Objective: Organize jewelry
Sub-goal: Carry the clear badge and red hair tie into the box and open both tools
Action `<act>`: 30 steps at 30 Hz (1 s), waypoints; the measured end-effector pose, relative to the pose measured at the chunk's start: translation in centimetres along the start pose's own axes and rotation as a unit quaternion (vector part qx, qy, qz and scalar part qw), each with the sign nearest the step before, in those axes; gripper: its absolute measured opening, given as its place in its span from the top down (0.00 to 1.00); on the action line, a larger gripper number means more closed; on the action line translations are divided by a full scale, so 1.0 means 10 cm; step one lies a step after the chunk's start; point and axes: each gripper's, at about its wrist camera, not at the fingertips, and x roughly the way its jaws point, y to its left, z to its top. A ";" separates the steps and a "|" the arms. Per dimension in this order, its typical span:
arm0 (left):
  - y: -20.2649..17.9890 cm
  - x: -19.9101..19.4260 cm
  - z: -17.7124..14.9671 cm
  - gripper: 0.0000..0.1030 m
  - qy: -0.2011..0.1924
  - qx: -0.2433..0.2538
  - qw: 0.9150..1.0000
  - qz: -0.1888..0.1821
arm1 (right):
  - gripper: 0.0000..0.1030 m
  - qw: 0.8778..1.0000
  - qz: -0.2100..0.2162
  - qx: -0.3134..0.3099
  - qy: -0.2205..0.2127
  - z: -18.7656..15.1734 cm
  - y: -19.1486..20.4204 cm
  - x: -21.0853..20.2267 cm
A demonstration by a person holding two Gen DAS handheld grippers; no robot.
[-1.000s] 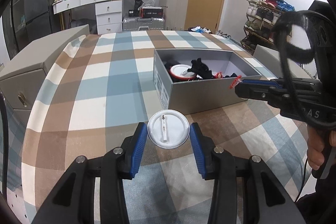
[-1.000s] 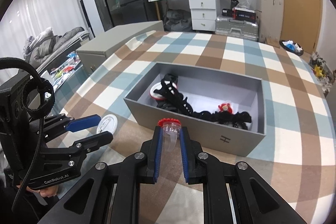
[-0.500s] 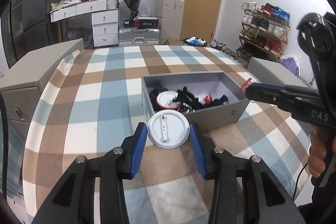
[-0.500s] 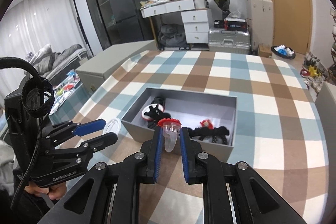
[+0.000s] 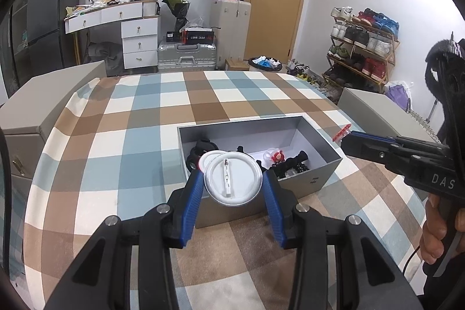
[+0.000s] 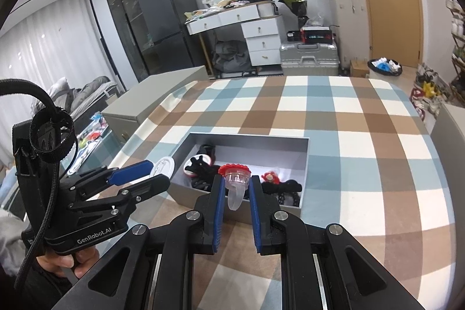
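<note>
My left gripper is shut on a round white pin badge, back side up, held above the near wall of the grey box. My right gripper is shut on a clear plastic ring with a red top, also raised in front of the grey box. Inside the box lie black hair pieces, a red-and-white round item and a small red ornament. Each gripper shows in the other's view: the right gripper at the right, the left gripper at the left.
The box sits on a table with a brown, blue and white checked cloth. Grey cabinets flank the table on the left and right. A hand grips the right tool's handle. Desk, suitcase and shoe rack stand behind.
Both grippers have risen and drawn back from the box, so the box looks smaller and lower in both views. The badge and the ring stay gripped.
</note>
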 end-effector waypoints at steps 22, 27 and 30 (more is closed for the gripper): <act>-0.11 0.37 0.19 0.65 0.020 0.009 1.000 0.012 | 0.85 0.996 0.037 0.082 0.003 0.06 -0.39 0.34; -0.16 0.46 0.22 0.65 0.031 0.020 0.999 0.017 | 0.85 0.995 0.039 0.093 0.005 0.05 -0.43 0.42; -0.18 0.52 0.23 0.65 0.039 0.023 0.999 0.021 | 0.85 0.995 0.041 0.095 0.010 0.03 -0.43 0.45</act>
